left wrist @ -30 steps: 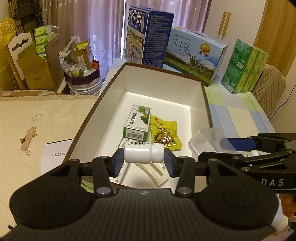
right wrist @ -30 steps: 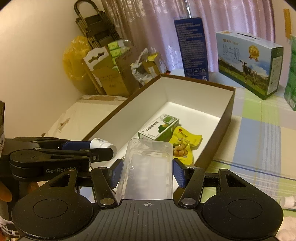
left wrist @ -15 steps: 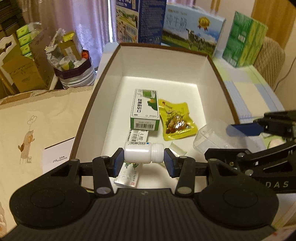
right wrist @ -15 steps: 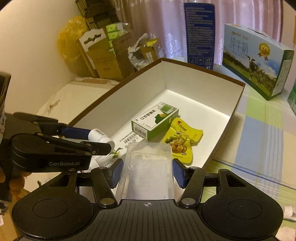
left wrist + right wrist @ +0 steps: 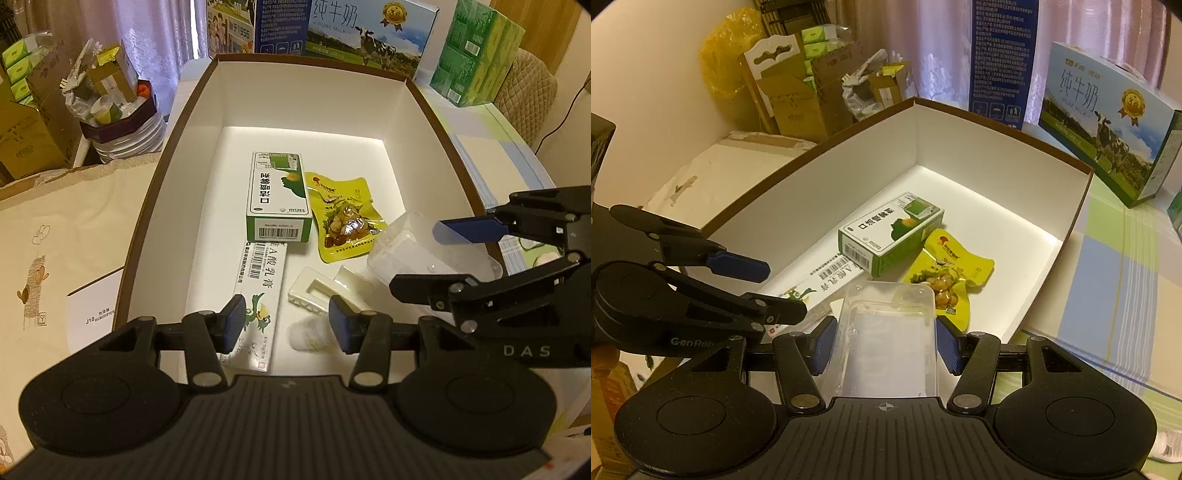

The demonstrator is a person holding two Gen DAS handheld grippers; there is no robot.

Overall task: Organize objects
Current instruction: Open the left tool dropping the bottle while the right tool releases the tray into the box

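Left gripper [image 5: 286, 325]: jaws spread, nothing between them. White bottle [image 5: 308, 334] lies blurred on the box [image 5: 147, 206] floor at the near edge, beneath those jaws. Right gripper [image 5: 886, 345]: clamped on clear plastic tray [image 5: 886, 347], held over the box's near right corner.

White bottle [image 5: 308, 334] — blurred, seemingly in box [image 5: 303, 96]

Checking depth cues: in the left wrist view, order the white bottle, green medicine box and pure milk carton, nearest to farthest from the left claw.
1. white bottle, just below the open left claw.
2. green medicine box, mid-box.
3. pure milk carton, behind the box's far wall.
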